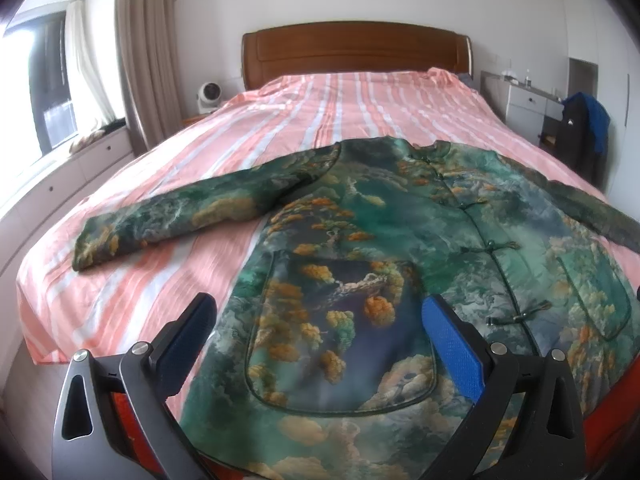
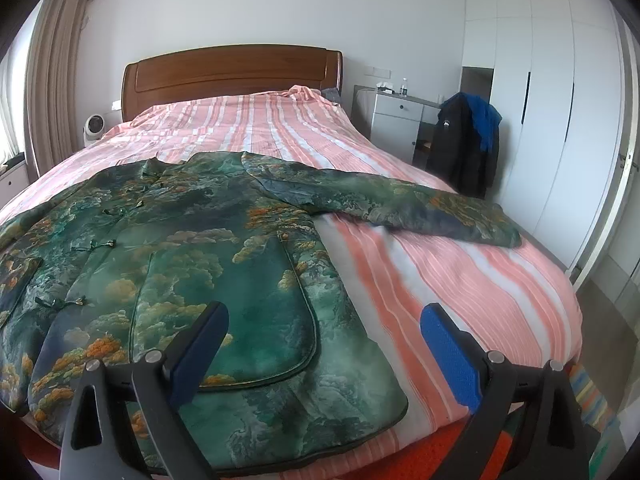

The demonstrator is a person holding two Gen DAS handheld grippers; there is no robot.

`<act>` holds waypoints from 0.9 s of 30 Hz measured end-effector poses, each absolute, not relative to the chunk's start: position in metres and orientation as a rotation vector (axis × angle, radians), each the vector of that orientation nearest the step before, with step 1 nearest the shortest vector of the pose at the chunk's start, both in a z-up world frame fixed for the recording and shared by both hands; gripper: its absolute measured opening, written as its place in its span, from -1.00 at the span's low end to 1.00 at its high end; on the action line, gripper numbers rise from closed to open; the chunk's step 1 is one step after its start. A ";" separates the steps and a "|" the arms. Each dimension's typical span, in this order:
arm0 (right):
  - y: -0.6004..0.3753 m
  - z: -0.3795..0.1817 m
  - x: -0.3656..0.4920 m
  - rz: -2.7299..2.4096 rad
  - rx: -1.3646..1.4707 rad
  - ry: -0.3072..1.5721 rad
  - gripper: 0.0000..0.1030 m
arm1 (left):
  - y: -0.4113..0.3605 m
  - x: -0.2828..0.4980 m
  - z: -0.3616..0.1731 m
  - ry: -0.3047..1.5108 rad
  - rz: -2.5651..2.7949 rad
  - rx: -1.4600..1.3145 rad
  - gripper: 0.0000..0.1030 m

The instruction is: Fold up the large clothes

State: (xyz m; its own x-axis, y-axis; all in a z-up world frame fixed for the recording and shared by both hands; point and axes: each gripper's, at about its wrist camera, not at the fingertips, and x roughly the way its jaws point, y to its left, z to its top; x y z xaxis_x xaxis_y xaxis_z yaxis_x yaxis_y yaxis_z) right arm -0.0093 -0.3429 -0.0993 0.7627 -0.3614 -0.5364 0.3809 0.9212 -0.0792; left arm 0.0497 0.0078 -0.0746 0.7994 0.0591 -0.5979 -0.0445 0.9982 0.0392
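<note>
Both grippers, left gripper [image 1: 320,334] and right gripper [image 2: 325,336], gape above the jacket [image 1: 360,248] hem at the bed's [image 1: 120,292] foot edge.

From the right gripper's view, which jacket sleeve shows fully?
The jacket's right-hand sleeve, stretched across the striped bedspread toward the wardrobe; the other runs off-frame.

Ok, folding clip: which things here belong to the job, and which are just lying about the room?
Belongs to the job:
- green printed jacket, spread flat, sleeves out
- striped bed cover it lies on
- left gripper, open
- right gripper, open

Just lying about:
- small white fan
- dark jacket on a chair
- water bottle on the grey drawer unit
</note>
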 end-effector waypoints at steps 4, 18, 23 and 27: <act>-0.343 -0.099 -0.009 -0.403 0.035 0.576 0.86 | 0.008 0.050 -0.075 0.642 0.057 0.027 0.99; -0.343 -0.099 -0.009 -0.403 0.035 0.579 0.86 | 0.011 0.051 -0.077 0.645 0.064 0.034 0.99; -0.345 -0.100 -0.009 -0.402 0.047 0.581 0.86 | 0.010 0.052 -0.078 0.651 0.068 0.038 0.99; -0.358 -0.099 -0.010 -0.406 0.105 0.597 0.86 | 0.012 0.054 -0.078 0.659 0.074 0.047 0.99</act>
